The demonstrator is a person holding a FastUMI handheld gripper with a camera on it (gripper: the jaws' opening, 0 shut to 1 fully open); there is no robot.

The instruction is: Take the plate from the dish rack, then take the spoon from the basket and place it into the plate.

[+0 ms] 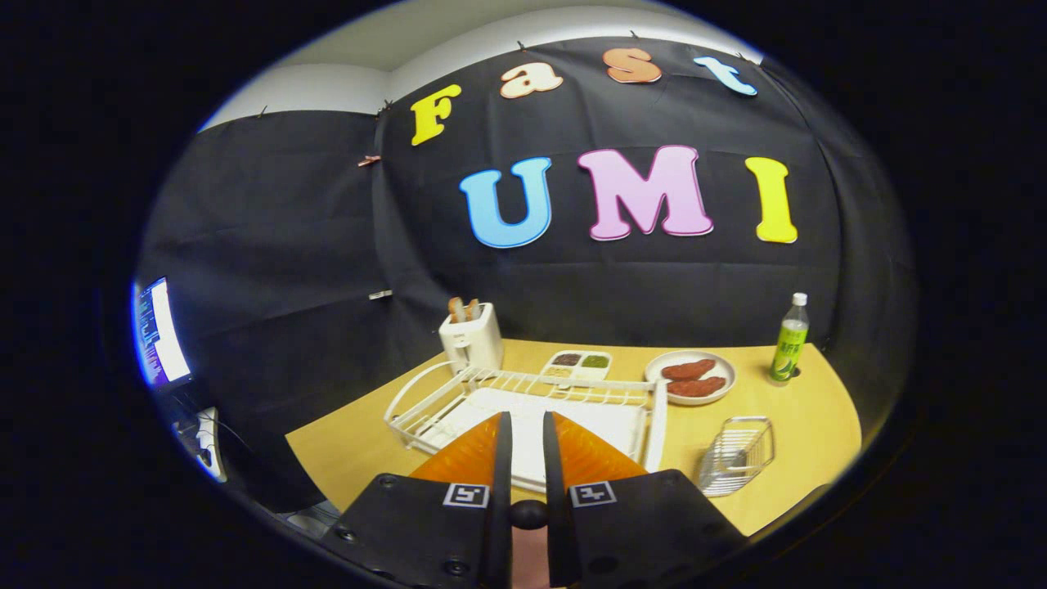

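Black cloth walls close in a wooden table (777,417), on which a white dish rack (458,391) stands just ahead of the gripper (523,425), whose fingers are a narrow gap apart and hold nothing. Beyond the rack sit a white toaster (470,337), a small divided tray (577,366) and a plate (654,370) bearing reddish food, with a green bottle (790,339) farther right. Beside the rack's right end, near the fingers, a wire basket (736,456) stands; whether a spoon lies in it cannot be told.
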